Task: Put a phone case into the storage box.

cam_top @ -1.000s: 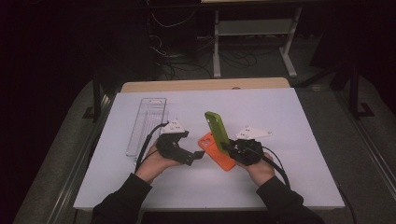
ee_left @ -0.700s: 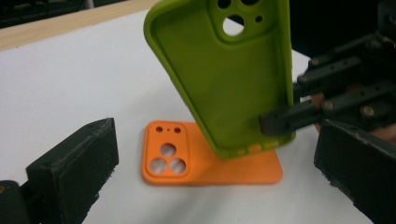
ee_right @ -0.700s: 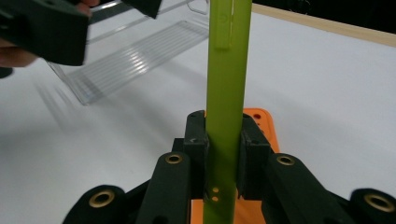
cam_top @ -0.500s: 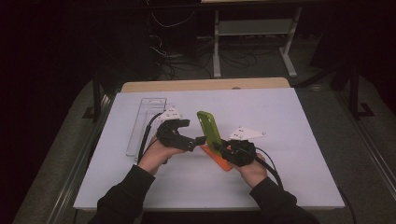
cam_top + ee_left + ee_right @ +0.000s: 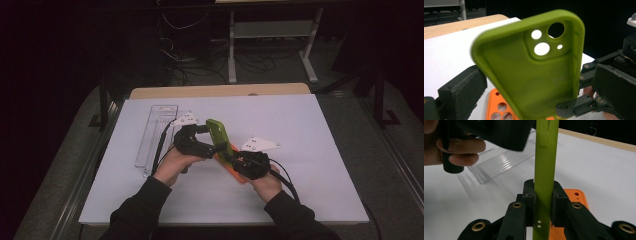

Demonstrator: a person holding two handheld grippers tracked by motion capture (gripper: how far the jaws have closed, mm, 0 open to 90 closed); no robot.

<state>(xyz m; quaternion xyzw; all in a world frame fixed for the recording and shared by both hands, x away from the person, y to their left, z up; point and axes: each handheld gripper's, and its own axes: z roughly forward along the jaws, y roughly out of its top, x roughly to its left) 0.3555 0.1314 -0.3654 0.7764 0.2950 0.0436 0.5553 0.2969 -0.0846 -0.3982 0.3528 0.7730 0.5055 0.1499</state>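
A green phone case (image 5: 218, 132) stands upright above the white table. My right gripper (image 5: 235, 157) is shut on its lower edge; in the right gripper view both pads of this gripper (image 5: 543, 195) press on the thin green side (image 5: 545, 157). My left gripper (image 5: 212, 141) reaches in from the left with its jaws open on either side of the case. In the left gripper view the hollow inside of the case (image 5: 529, 75) faces me, with a gap at the right pad (image 5: 616, 85). An orange phone case (image 5: 239, 172) lies flat under the right gripper.
A clear plastic tray (image 5: 152, 135) lies at the left of the white sheet (image 5: 310, 130), close behind the left hand. The bare wooden table edge (image 5: 220, 91) runs along the back. Dark floor, cables and a stand lie beyond.
The left gripper lifted off the table and came up to the green case, which now sits between its jaws. The right gripper and the case shifted slightly left.
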